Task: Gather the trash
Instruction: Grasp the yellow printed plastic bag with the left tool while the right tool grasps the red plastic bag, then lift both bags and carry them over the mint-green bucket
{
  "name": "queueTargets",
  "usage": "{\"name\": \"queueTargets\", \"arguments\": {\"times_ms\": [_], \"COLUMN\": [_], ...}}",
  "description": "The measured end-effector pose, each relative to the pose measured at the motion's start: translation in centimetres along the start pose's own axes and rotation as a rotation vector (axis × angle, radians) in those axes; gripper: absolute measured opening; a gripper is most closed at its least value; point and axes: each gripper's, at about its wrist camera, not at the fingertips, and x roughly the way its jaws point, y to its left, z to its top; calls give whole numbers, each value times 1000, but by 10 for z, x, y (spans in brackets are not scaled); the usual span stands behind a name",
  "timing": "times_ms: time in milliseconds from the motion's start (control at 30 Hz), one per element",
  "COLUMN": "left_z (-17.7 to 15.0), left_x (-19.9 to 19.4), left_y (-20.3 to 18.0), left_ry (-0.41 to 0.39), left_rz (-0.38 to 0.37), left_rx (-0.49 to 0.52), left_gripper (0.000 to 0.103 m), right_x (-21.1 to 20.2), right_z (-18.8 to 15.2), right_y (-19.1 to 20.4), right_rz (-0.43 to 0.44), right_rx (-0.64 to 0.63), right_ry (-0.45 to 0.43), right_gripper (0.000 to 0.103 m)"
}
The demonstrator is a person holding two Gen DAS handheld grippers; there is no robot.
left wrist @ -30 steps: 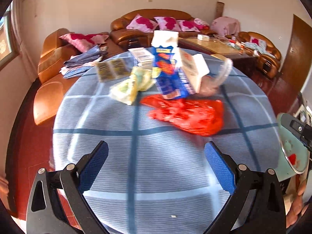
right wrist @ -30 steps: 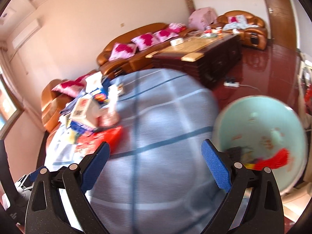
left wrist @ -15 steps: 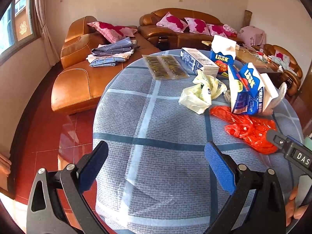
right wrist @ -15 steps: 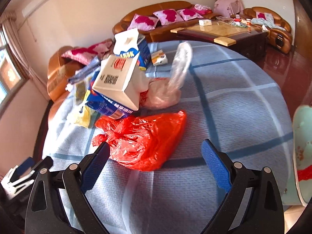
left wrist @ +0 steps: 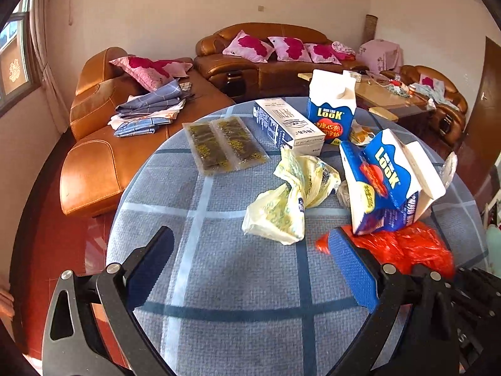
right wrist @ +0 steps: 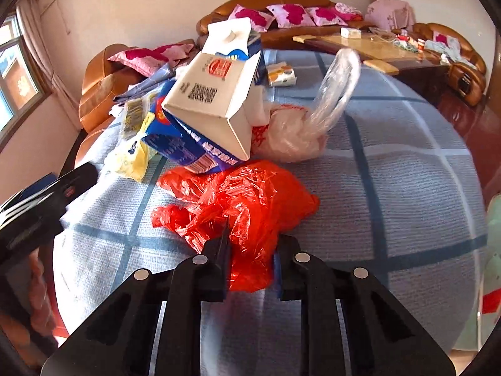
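Left wrist view: closer to the round table point(left wrist: 219, 269) than half a second ago, with the litter now larger in frame. Left gripper point(left wrist: 247, 269) spread wide, holding nothing, hovering over bare checked cloth. Ahead, a crumpled yellow wrapper point(left wrist: 288, 200); beyond it two flat dark sachets point(left wrist: 224, 144) side by side and a long white box point(left wrist: 288, 123) lying flat. Upright blue milk carton point(left wrist: 332, 106) at the far side. Tilted blue carton point(left wrist: 388, 185) leaning over the red plastic bag point(left wrist: 404, 247), right of the wrapper. Right-hand pad partly covering the red bag's near corner. Brown leather sofa point(left wrist: 94, 156) past the table edge.

Right wrist view: changed most since half a second ago. Then parted wide short of the bag, now right gripper point(right wrist: 250, 260) pinched together on the near edge of the red plastic bag point(right wrist: 241, 200), with red film bunched between the black fingers point(right wrist: 216, 263). Bag resting on the cloth, mid-table. Directly behind, touching the bag's far edge, the tilted blue carton point(right wrist: 213, 106), bottom panel facing the camera. Clear plastic bag point(right wrist: 307, 131) just right of that carton. Yellow wrapper point(right wrist: 131, 159) to the left, partly hidden. Left gripper's black body point(right wrist: 37, 206) at the left border, blurred. Pale green bin rim point(right wrist: 491, 250) at the right border.
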Motion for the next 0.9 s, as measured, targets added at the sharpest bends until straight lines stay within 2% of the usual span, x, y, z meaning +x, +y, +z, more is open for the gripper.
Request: {"name": "queueTargets", "arguments": {"times_ms": [67, 233, 300, 333, 400, 433, 633, 900], "left_z": [6, 9, 9, 9, 7, 6, 4, -16], "left_x": [14, 40, 46, 49, 55, 58, 41, -18], "left_y": [-8, -22, -26, -29, -30, -31, -31, -15], "left_ry": [21, 79, 90, 103, 125, 137, 91, 30], "left_rz": [22, 8, 2, -9, -24, -34, -32, -51], "left_rx": [22, 31, 37, 37, 23, 16, 6, -62], "left_gripper": [97, 94, 76, 73, 55, 50, 47, 47], "right_x": [-14, -43, -53, -58, -69, -75, -100, -128], "right_z": [-1, -9, -12, -14, -17, -19, -26, -42], "right_y": [-7, -31, -39, -43, -55, -61, -93, -117], "right_rz": [-14, -21, -31, -37, -58, -69, -136, -165], "right_rx": [-3, 7, 8, 11, 23, 31, 74, 94], "right_ry": [-28, -51, -63, -70, -87, -95, -146, -189], "right_gripper": [19, 19, 19, 19, 19, 19, 19, 19]}}
